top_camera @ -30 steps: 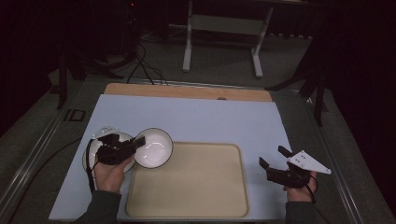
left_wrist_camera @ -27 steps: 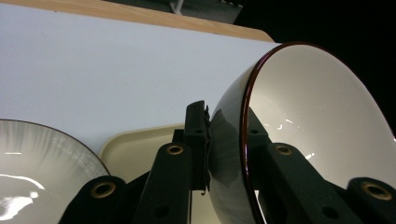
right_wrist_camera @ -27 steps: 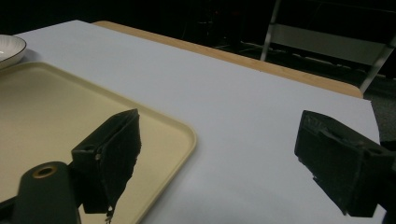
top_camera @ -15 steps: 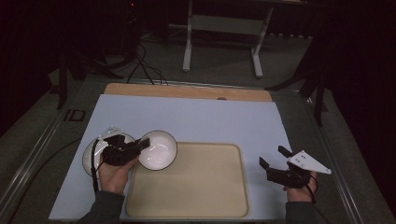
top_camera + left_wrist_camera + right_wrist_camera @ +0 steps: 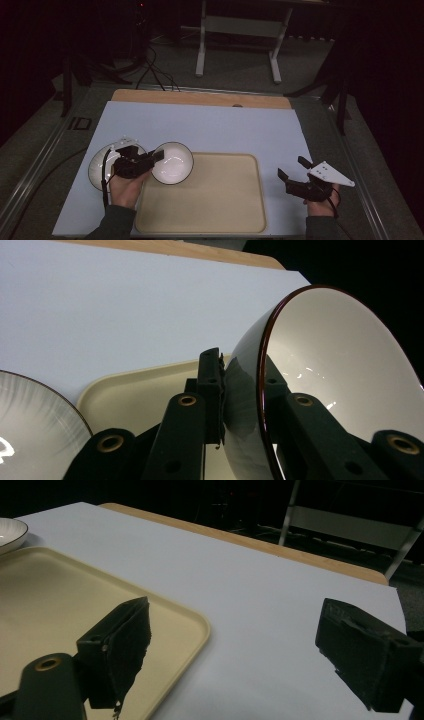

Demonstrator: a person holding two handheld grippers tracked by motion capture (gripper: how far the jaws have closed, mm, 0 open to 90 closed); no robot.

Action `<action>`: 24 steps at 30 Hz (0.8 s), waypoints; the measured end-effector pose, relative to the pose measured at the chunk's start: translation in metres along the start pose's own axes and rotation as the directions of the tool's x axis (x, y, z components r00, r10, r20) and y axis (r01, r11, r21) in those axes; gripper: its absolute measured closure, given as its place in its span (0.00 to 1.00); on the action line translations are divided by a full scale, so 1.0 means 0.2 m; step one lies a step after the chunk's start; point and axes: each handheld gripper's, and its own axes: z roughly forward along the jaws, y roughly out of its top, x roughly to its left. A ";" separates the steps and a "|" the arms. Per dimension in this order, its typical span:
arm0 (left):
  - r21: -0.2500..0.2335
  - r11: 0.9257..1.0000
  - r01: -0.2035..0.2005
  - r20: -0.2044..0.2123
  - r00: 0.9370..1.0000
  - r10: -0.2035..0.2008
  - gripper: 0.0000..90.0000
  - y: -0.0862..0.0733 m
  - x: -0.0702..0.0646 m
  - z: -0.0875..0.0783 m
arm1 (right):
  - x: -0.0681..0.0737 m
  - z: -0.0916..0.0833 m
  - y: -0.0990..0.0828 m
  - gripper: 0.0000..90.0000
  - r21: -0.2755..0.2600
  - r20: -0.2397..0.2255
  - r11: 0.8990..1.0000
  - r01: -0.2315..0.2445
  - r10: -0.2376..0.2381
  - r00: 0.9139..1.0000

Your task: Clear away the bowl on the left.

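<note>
At the tray's (image 5: 215,200) left edge, left hand-held gripper (image 5: 156,157) clamped on the rim of a glossy white bowl (image 5: 175,163), tilted, dark-rimmed, round. Left of the tray, a second bowl (image 5: 97,167) flat on the tabletop (image 5: 210,127). Right of the tray, right hand-held gripper (image 5: 292,169) gaping wide, holding nothing, forearm level.

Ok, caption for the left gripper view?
Left gripper clamps white bowl by its rim, above beige tray.

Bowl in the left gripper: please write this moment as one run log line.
left gripper: shut on bowl rim, tilted above tray edge | right gripper: open, nothing held | second bowl: on mat
</note>
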 end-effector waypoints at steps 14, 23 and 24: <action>0.024 1.000 -0.016 0.010 1.000 0.015 0.88 -0.01 -0.03 0.03 | 0.00 0.00 0.00 0.16 0.000 0.001 1.000 0.000 0.000 1.000; 0.039 0.999 -0.027 0.018 0.999 0.026 0.88 -0.02 -0.05 0.05 | 0.00 0.00 0.00 0.16 0.000 0.002 1.000 0.000 0.000 1.000; 0.040 0.999 -0.026 0.019 1.000 0.025 0.88 -0.03 -0.05 0.06 | 0.00 0.00 0.00 0.16 0.000 0.002 1.000 0.000 0.000 1.000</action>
